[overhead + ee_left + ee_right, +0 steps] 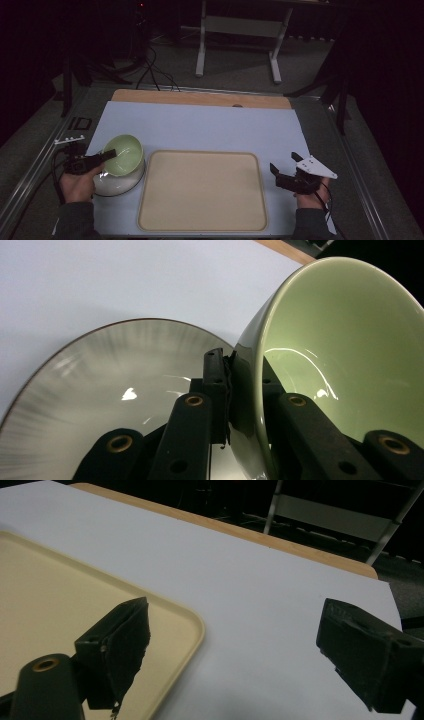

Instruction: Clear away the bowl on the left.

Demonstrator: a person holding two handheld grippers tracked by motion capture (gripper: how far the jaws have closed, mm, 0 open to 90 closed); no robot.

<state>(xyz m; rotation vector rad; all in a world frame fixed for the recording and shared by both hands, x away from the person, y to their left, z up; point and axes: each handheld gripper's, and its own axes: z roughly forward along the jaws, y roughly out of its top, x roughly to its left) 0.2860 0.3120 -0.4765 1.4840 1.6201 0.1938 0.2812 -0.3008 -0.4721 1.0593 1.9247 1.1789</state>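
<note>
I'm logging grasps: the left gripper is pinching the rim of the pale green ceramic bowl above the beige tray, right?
Not quite. The left gripper does pinch the pale green ceramic bowl by its rim, but above the grey-streaked white plate, not the beige tray, as the left gripper view shows.

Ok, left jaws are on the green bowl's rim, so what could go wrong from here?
The left gripper pinches the green bowl by one thin, glossy rim edge, so the tilted bowl may slip or swing. It hangs just over the white bowl, so a drop could chip both. The right gripper is open and far off, unable to steady it.
</note>
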